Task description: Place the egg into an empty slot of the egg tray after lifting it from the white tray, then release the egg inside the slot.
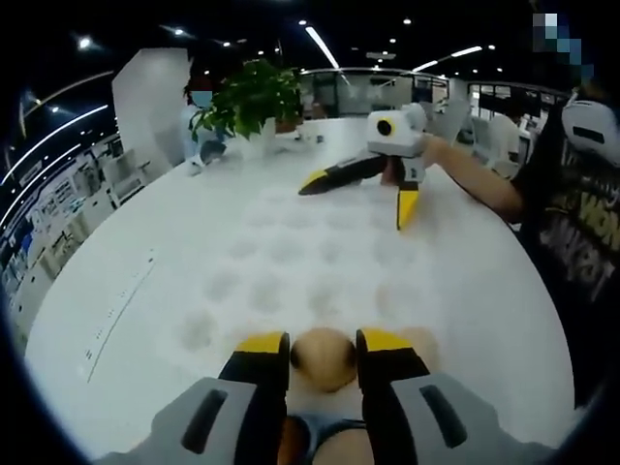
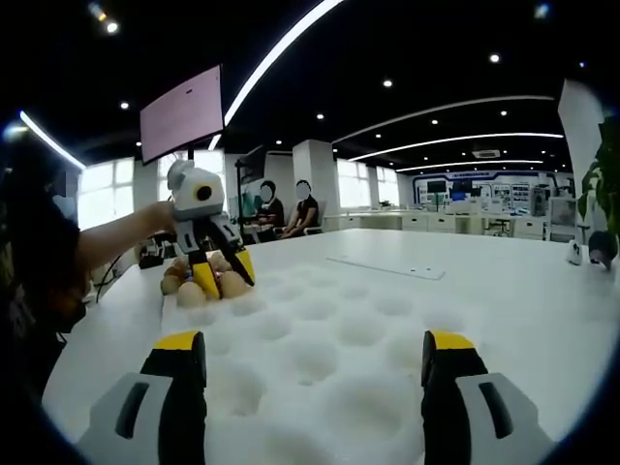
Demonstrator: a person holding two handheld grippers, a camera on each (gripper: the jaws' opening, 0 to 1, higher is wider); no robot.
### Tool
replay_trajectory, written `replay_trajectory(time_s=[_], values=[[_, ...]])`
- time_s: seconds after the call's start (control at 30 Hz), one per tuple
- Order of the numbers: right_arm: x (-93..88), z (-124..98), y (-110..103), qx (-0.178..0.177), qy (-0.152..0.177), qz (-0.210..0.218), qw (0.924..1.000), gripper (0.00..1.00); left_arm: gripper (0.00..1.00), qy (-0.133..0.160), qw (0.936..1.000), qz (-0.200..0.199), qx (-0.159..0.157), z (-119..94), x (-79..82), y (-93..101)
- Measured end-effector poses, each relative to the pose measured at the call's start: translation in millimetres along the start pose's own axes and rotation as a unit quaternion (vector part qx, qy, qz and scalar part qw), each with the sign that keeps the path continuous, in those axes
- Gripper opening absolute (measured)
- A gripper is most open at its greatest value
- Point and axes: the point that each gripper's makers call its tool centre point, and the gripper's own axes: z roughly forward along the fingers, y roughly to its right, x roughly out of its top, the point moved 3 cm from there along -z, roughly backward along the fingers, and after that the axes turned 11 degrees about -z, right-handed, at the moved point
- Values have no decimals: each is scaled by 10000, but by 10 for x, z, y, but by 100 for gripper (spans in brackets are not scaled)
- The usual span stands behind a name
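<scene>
In the left gripper view the left gripper (image 1: 324,354) rises from six o'clock; its yellow-tipped fingers (image 1: 263,345) are closed against the sides of a tan egg (image 1: 324,358), which sits between them just over the near edge of the white egg tray (image 1: 281,257); whether it hangs free or rests on something below I cannot tell; more tan shapes, likely eggs, show below it and at its three o'clock. The tray's empty slots run away toward twelve o'clock across the white table (image 1: 126,262). By my judgement the egg is light, stiff, smooth and brittle; the hold belongs across its widest middle, with gentle pressure, since a hard squeeze could crack it and a loose one let it slip. At one o'clock the right gripper (image 1: 358,189) hovers over the far side of the tray on a person's outstretched arm; a potted plant (image 1: 250,97) stands at eleven o'clock.

In the right gripper view the left gripper (image 2: 223,276) points down at nine o'clock among a cluster of eggs (image 2: 184,291); the right gripper (image 2: 315,373) has its fingers spread wide, holding nothing, level over empty slots.
</scene>
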Motion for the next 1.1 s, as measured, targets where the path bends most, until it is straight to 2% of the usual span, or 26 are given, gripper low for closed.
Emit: replay_trajectory(time_s=[0.07, 0.1, 0.13, 0.3, 0.57, 0.77, 0.9, 1.1], values=[[-1, -1, -2, -1, -6, -3, 10000, 96, 28, -12, 9998, -194, -36, -18, -27, -12], [-2, -1, -3, -1, -8, -3, 10000, 96, 29, -1, 9988, -494, -46, -25, -53, -17], [-3, -1, -5, -2, -12, -5, 10000, 96, 30, 128, 9981, -588, -139, -33, -46, -31], [-4, -1, -8, -3, -13, -4, 10000, 96, 31, 258, 9972, -679, -183, -49, -91, -67], [-4, -2, -9, -8, -4, 0, 10000, 96, 30, 497, 9964, -682, -75, -12, -78, -65], [-3, -5, -11, -10, 12, 7, 10000, 96, 27, 396, 9984, -414, -11, -17, -52, -32], [-1, -10, -12, -5, 38, 16, 10000, 96, 27, 365, 9983, -451, -2, -12, -45, -35], [-1, -10, -11, -7, 29, 12, 10000, 96, 27, 494, 9976, -482, 69, -110, 17, -27]])
